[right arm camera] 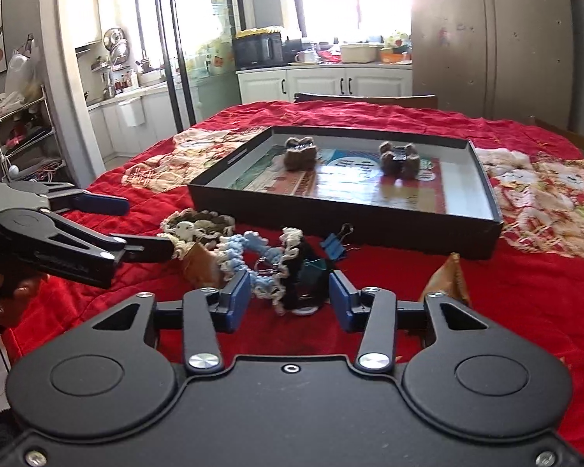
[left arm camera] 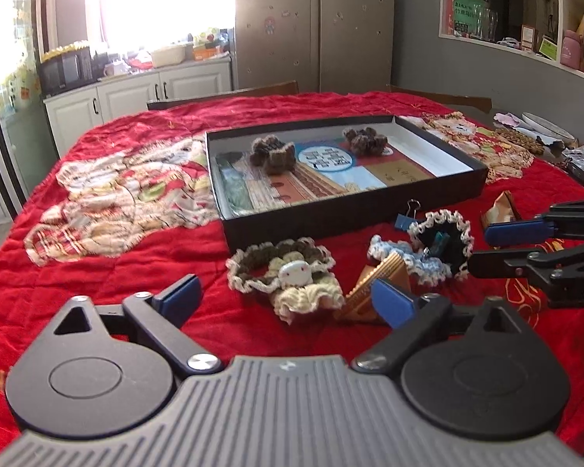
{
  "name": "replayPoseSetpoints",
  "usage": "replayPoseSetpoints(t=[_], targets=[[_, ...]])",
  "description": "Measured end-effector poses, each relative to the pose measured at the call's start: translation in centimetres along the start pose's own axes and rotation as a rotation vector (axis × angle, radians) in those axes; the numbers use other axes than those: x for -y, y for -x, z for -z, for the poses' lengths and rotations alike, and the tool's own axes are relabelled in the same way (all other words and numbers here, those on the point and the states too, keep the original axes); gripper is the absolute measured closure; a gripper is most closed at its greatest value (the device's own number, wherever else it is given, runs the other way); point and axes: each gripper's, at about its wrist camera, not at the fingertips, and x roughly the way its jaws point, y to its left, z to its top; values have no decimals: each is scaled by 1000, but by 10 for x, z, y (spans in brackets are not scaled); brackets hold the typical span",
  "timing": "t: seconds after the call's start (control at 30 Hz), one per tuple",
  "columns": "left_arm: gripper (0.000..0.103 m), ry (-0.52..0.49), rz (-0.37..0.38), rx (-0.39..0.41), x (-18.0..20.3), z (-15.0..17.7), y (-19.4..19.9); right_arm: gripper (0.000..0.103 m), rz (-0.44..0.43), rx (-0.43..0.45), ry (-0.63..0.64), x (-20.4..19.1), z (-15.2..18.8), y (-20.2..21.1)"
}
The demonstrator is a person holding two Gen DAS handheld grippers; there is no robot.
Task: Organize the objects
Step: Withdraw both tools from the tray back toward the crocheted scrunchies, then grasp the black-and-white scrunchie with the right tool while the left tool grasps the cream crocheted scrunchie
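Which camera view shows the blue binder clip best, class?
The right wrist view: the blue binder clip stands clear before the black box, body and wire handles visible. The left wrist view shows only part of it, behind a crocheted piece.

2 crocheted clips [left arm camera: 274,153] in box [left arm camera: 482,179]

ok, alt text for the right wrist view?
The right gripper, jaws part open, straddles a black-and-white crocheted clip on a red quilt without visibly pressing it. Beyond lies a black box holding two brown crocheted pieces; the left gripper reaches in from the left.
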Motion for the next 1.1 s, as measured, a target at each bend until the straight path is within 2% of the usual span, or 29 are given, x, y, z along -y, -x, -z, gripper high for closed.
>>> replayPoseSetpoints(t=[0.13, 0.2, 0.27, 0.43, 0.6, 0.73, 0.9, 1.1], targets=[[16, 32, 23, -23, -2, 3, -7, 69, -9, -8, -5, -1, 1, -8], [23, 45, 32, -32, -3, 4, -10, 78, -11, -8, -12, 0, 1, -11], [28, 55, 39, -40, -4, 5, -12, 81, -12, -7, -17, 0, 1, -13], [37, 79, 62, -52, -8, 6, -15, 83, -3, -21, -8, -1, 3, -18], [53, 80, 81, -52, -7, 6, -16, 86, 1, -18, -3, -1, 4, -18], [59, 79, 87, -50, -5, 4, -18, 88, 0, -15, -2, 0, 4, -16], [71, 85, 96, -41, -6, 3, -19, 91, -1, -15, 2, -1, 4, -15], [77, 104, 110, -40, -10, 3, -17, 92, -4, -11, 7, -1, 4, -13]])
